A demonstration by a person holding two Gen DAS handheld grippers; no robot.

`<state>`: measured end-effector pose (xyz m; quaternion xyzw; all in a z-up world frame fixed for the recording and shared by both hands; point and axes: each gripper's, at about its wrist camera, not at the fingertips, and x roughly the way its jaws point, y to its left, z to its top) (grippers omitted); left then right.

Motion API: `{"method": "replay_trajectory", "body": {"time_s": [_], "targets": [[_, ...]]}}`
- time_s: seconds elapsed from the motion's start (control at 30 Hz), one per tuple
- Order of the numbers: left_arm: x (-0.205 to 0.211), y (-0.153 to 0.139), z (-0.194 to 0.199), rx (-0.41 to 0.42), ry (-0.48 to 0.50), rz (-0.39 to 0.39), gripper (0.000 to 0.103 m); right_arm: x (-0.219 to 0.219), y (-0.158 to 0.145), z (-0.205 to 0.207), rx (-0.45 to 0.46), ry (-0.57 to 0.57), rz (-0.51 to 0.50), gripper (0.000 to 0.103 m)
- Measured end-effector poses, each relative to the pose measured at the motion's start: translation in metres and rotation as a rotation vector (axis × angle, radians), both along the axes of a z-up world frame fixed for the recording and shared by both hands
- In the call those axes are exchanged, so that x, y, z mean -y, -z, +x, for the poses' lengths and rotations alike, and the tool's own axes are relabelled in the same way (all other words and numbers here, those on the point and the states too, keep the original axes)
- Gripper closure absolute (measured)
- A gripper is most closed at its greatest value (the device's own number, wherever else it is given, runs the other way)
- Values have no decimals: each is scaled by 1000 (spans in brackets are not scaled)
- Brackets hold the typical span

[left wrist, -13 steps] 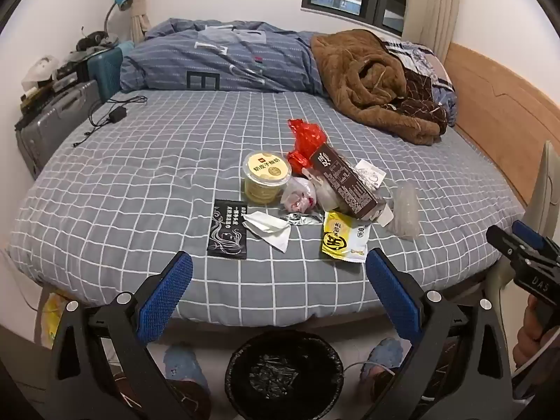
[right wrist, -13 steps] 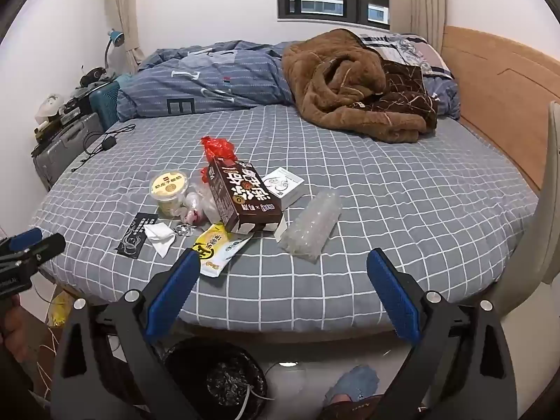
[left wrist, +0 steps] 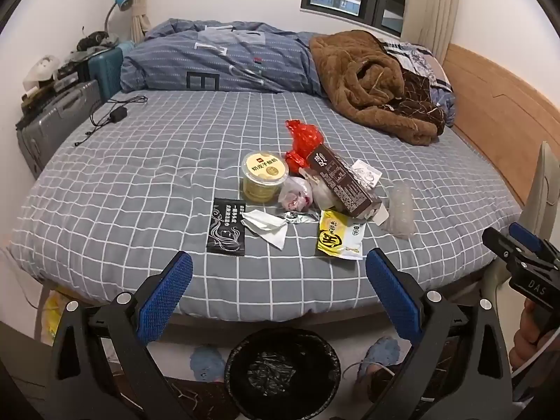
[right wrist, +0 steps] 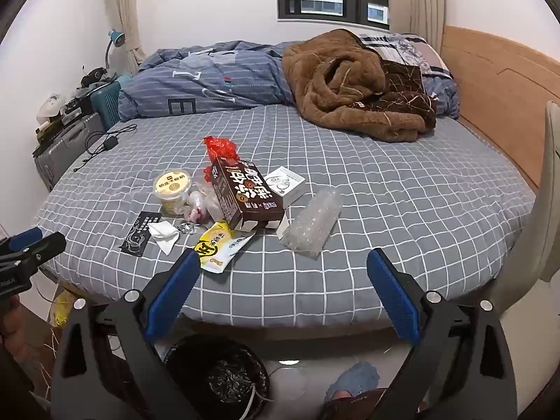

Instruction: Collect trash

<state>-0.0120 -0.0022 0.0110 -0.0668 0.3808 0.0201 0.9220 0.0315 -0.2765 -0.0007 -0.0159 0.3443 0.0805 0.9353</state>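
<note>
Left gripper (left wrist: 278, 276) and right gripper (right wrist: 282, 273): black angular frames, silver screws behind the jaws, blue knurled pads (left wrist: 164, 301) inside each finger. "DAS" marking on right gripper body.

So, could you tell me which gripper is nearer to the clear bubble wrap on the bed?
Right. The right gripper faces the bubble wrap almost directly, just short of it. The left gripper sits further to the left, in front of the black sachet and tissue.
</note>
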Motion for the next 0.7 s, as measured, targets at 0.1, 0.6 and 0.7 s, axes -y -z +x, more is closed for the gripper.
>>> {"method": "replay_trajectory", "body": {"time_s": [0.1,0.6,0.7], "targets": [[3,3,0,-9,3,-4,6,3,-6,-6,-11,-8,10,11],[8,10,-1,-31,9,-1,6,4,-8,-5,-9,-6,10,11],[8,11,1,-32,16,1,6,4,-8,-4,-9,-1,11,11]]}}
